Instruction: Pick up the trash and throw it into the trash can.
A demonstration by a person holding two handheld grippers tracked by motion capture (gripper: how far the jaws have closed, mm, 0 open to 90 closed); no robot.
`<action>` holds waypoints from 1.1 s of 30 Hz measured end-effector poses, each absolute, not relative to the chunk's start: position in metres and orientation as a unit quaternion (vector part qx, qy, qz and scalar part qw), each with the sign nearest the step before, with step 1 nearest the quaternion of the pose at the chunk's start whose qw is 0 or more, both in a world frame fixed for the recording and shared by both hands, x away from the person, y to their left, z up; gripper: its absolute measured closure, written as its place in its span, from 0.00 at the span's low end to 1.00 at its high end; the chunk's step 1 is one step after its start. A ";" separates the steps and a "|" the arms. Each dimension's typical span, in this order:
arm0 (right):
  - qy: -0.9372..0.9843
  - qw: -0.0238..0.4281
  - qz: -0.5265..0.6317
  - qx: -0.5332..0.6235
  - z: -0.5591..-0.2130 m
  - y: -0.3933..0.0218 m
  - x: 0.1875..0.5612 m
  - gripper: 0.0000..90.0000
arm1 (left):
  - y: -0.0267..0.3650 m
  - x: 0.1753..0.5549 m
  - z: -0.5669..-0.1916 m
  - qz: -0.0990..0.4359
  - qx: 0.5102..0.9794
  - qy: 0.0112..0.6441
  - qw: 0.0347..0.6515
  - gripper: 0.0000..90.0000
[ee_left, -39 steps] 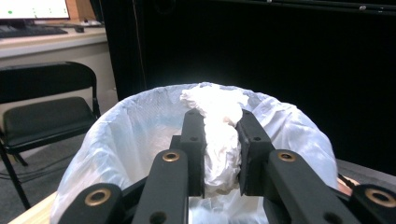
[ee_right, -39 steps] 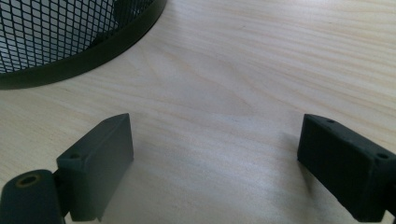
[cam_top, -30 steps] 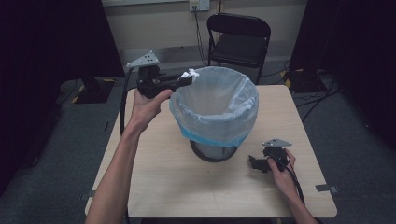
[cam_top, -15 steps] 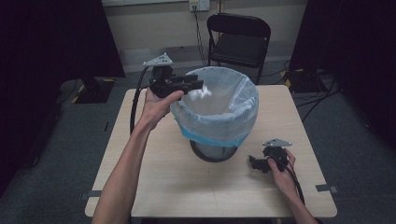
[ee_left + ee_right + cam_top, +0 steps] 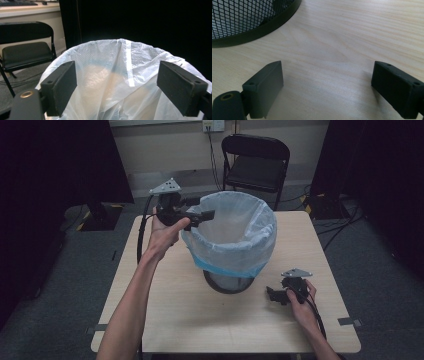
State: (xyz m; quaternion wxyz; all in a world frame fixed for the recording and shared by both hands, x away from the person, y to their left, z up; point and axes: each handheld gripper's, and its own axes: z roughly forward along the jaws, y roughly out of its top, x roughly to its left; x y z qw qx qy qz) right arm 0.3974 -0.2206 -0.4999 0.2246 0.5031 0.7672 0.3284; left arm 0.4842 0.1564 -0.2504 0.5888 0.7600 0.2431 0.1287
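A black mesh bin [image 5: 227, 282] lined with a pale translucent bag [image 5: 235, 237] stands mid-table. My left gripper [image 5: 207, 213] hovers at the bag's left rim, pointing across its mouth. Its jaws have just been opening, and now it is open with nothing between the pads. In the left gripper view the bag's mouth [image 5: 117, 75] lies beyond the left gripper [image 5: 115, 77]. My right gripper [image 5: 271, 295] rests on the table [image 5: 190, 320] to the right of the bin, open and empty. In the right gripper view the bin's mesh base [image 5: 242, 20] is at upper left of the right gripper [image 5: 327, 82].
A black folding chair [image 5: 257, 162] stands behind the table's far edge. Dark curtains hang at both sides. Bare wood lies in front of the bin and to its right. Tape marks sit near the table's front corners.
The left gripper carried a small white crumpled thing to the right over the bag's rim and opened. The white thing is no longer between its jaws. The right gripper has not moved.
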 end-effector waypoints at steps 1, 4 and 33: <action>0.767 0.224 0.328 0.503 -0.500 -0.221 0.397 0.11 | 0.162 0.483 -0.251 0.125 0.754 0.245 0.596 0.18; 0.767 0.225 0.329 0.503 -0.500 -0.221 0.397 0.11 | 0.172 0.481 -0.251 0.125 0.749 0.251 0.600 0.18; 0.767 0.224 0.328 0.503 -0.500 -0.221 0.397 0.11 | 0.242 0.412 -0.289 0.180 0.738 0.273 0.590 0.24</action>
